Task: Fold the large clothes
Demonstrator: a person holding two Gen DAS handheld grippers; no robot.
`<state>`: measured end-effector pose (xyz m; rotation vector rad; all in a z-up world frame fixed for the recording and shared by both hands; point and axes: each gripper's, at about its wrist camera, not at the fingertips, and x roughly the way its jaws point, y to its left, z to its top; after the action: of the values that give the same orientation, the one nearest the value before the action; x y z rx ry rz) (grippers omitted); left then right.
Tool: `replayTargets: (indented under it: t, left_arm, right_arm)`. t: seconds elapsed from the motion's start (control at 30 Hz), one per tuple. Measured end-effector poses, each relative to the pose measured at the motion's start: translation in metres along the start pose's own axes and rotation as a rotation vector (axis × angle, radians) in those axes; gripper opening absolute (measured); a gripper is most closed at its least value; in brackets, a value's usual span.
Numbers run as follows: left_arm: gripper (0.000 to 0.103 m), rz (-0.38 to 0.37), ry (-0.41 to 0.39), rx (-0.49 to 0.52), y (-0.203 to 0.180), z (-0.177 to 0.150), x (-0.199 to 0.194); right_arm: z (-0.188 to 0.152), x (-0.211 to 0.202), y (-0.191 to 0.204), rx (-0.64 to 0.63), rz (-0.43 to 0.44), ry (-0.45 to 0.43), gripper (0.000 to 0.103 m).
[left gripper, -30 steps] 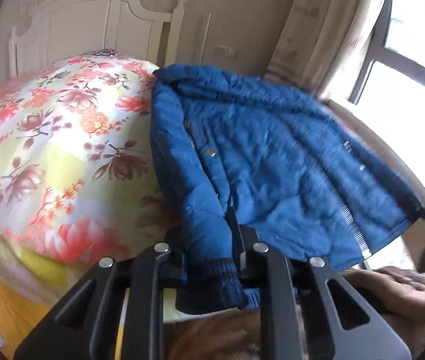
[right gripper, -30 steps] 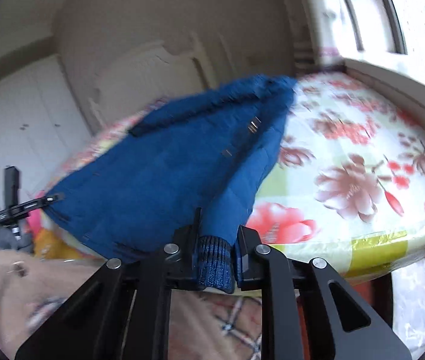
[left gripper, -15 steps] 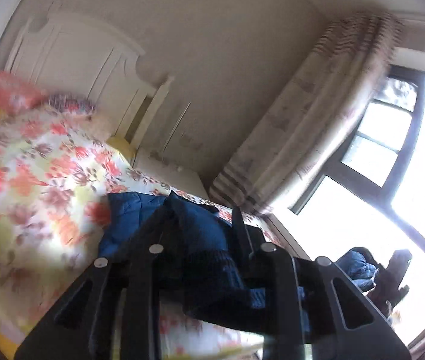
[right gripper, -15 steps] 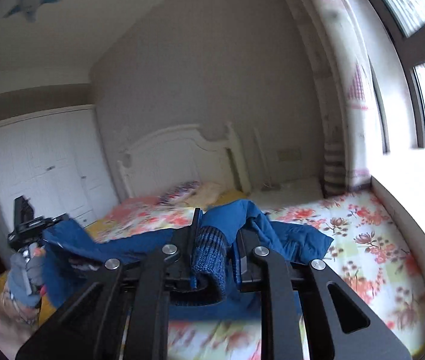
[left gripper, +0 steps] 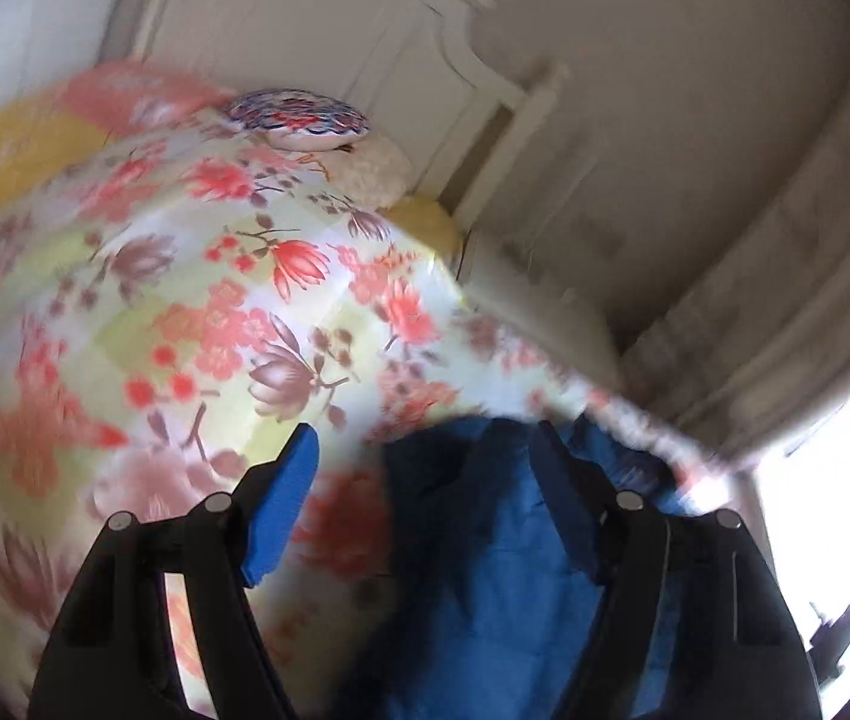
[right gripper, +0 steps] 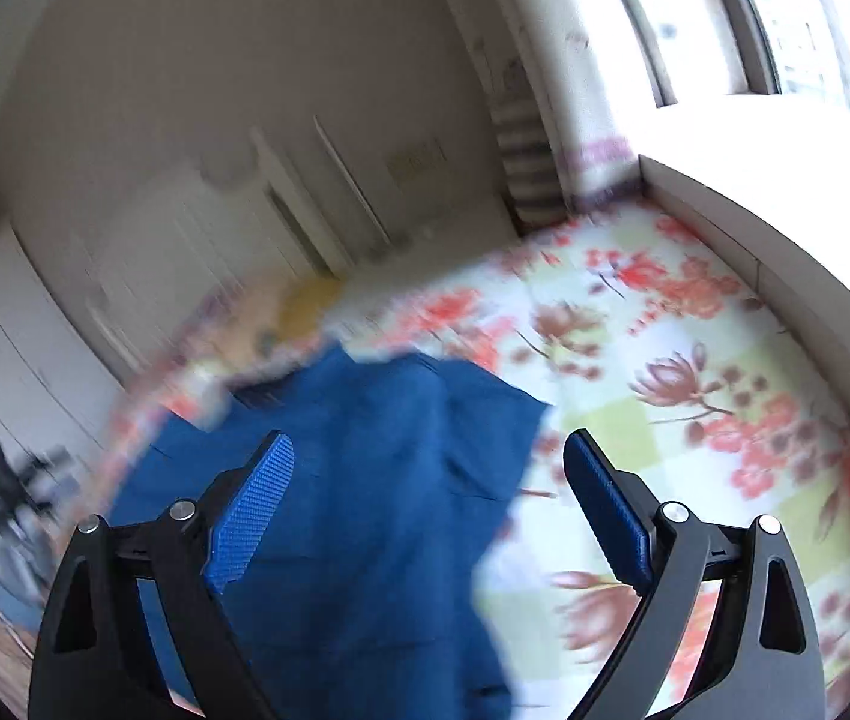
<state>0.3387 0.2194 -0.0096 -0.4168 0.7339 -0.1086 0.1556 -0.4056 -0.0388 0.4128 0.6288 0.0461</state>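
Left tongs [left gripper: 425,480] and right tongs [right gripper: 428,480] both gaping apart, hovering over blue jacket [right gripper: 365,480] lying on floral bed [right gripper: 695,390].

The jacket [right gripper: 365,480] is solid deep blue. The bedspread [left gripper: 197,312] shows red and mauve flowers on pale yellow-green and white checks. Upper left, a small round cushion [left gripper: 299,120] is patterned blue, red and white against the cream headboard [left gripper: 329,42].
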Motion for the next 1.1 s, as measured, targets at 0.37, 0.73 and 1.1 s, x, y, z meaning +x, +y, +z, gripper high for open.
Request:
replayTargets:
  t: [0.37,0.73,1.1]
  left_arm:
    - [0.084,-0.049,0.262,0.351,-0.06,-0.022,0.099]
    - [0.007,-0.233,0.043,0.334,-0.072,-0.02,0.013]
    - [0.009,0.044,0.276,0.239,-0.089,0.042,0.171]
  right_arm:
    - [0.026,0.09,0.039,-0.254,0.043,0.225,0.09]
    - [0.008,0.005,0.083,-0.432,0.047,-0.072,0.009]
    - [0.08,0.171,0.064,-0.301,-0.169,0.216,0.01]
